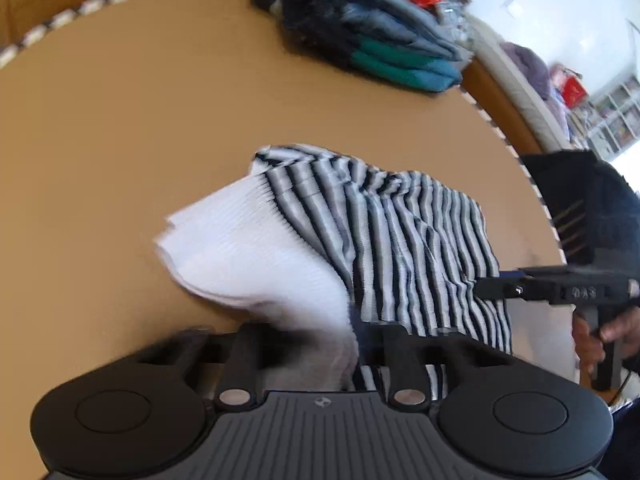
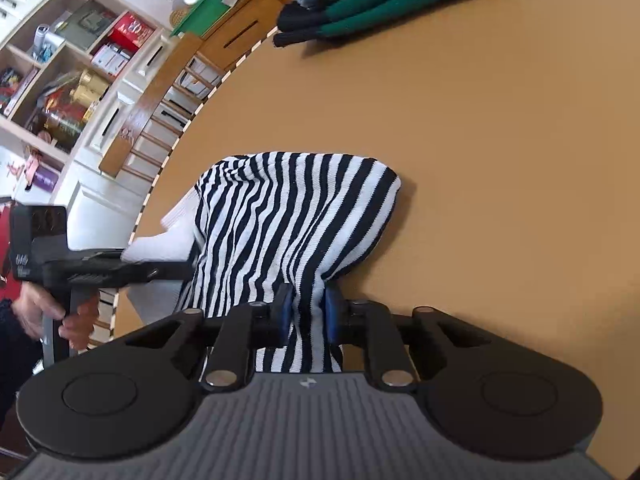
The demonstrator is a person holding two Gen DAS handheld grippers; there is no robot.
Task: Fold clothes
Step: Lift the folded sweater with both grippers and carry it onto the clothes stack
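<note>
Jaws, right gripper (image 2: 307, 314): clenched on a gathered edge of the striped garment (image 2: 288, 216); blue pads pinch a bunched neck of cloth, which runs back under the tool body.

Jaws, left gripper (image 1: 316, 344): cloth fills the gap between the fingers. White fabric (image 1: 256, 252) rises straight out of it, so judged clamped on that part, though blur and the fabric hide the pads themselves.

Item held: one garment, black-and-white stripes on the outer face, plain white on the turned part. It hangs and drapes forward from both grips, its far end resting on the brown table (image 2: 500, 140).

Position, relative to the garment:
- both grippers at its near edge, side by side, right one on the striped side, left one on the white side;
- a stack of folded clothes (image 2: 372, 4), blue, teal and dark, well beyond its far end on the same table;
- table edge with a chair and shelves to its left in the right wrist view.

Axis: the garment's long run lies away from both sets of jaws, roughly along their pointing direction.

Nearness: neither hand is nearer; each grips its own corner.

Stage, judged: a fold in hand, held edge lifted. Whether it is being carried over or drawn back, one moment does not settle.
</note>
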